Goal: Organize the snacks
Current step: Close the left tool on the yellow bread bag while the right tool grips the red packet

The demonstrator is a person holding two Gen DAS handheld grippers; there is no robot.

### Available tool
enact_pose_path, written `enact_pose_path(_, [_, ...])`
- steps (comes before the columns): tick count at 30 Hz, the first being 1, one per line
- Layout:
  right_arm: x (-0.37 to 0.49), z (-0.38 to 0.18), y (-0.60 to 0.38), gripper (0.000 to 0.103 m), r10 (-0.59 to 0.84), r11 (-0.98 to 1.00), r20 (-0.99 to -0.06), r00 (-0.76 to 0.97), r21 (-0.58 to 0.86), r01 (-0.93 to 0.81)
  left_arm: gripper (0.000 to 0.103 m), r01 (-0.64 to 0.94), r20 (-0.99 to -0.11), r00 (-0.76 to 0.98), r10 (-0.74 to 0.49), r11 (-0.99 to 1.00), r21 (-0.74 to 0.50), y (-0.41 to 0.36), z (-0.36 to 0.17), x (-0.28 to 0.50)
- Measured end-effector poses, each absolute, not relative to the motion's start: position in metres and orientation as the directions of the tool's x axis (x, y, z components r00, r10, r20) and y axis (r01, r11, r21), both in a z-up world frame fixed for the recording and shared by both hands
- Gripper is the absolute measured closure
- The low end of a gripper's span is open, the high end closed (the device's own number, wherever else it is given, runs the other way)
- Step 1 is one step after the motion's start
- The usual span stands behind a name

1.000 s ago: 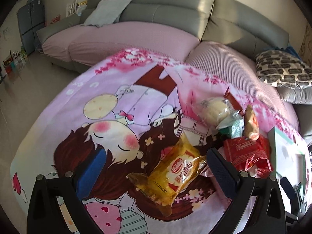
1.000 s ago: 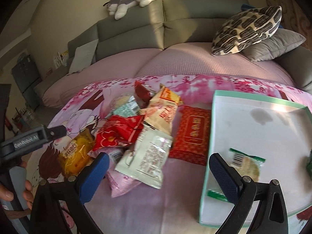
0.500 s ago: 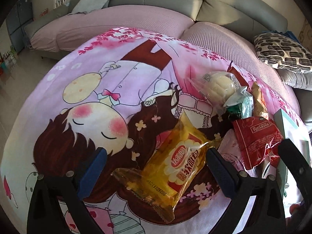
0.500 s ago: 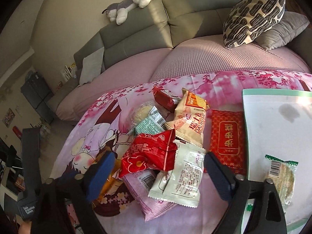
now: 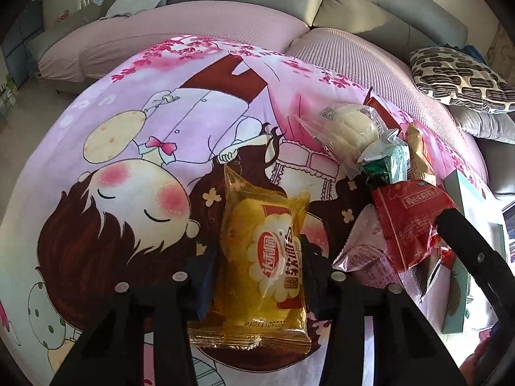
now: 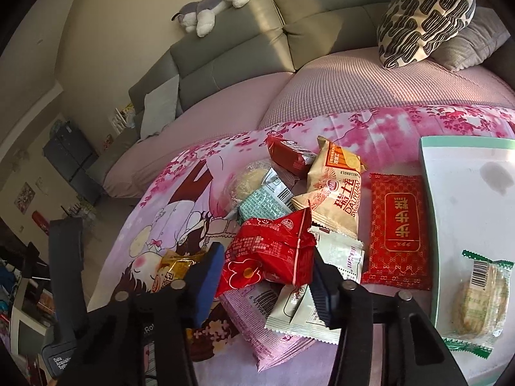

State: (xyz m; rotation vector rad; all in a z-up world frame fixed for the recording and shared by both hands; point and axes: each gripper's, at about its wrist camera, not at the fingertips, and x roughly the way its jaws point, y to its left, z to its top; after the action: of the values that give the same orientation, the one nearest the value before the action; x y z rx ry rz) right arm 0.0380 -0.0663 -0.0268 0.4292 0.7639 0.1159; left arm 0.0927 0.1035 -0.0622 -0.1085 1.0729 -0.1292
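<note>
My left gripper (image 5: 257,276) is shut on a yellow bread packet (image 5: 264,257) that lies on the pink cartoon blanket (image 5: 145,135). My right gripper (image 6: 267,276) is shut on a red flower-print packet (image 6: 270,254) at the near edge of the snack pile. The pile holds a beige packet (image 6: 334,193), a teal packet (image 6: 267,204), a white packet (image 6: 322,296), a flat red packet (image 6: 399,234) and a clear-wrapped bun (image 5: 347,128). A white tray with a green rim (image 6: 428,193) at right holds a green-edged biscuit packet (image 6: 479,296).
A grey sofa with pink seat covers (image 6: 354,77) runs behind the blanket. A patterned cushion (image 6: 425,16) and a plush dog (image 6: 212,9) lie on it. A dark cabinet (image 6: 70,160) stands at far left. The other gripper's body (image 5: 476,257) shows at right in the left wrist view.
Both grippers have moved forward and closed. The left one now clamps the yellow packet, which has turned upright between its fingers. The right one now clamps the red flower-print packet.
</note>
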Motion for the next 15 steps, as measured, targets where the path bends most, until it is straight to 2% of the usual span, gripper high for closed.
enact_pose_path(4, [0.035,-0.026,-0.07,0.064,0.266,0.903,-0.64,0.721,0.428,0.046,0.061,0.042,-0.858,0.49,-0.153,0.987,-0.152,0.106,-0.058,0.092])
enact_pose_path(15, [0.017,-0.009,-0.081,0.065,0.268,0.897,-0.601,0.753,0.441,0.033,0.061,0.05,-0.817,0.561,-0.136,0.99,-0.13,0.101,-0.032,0.086])
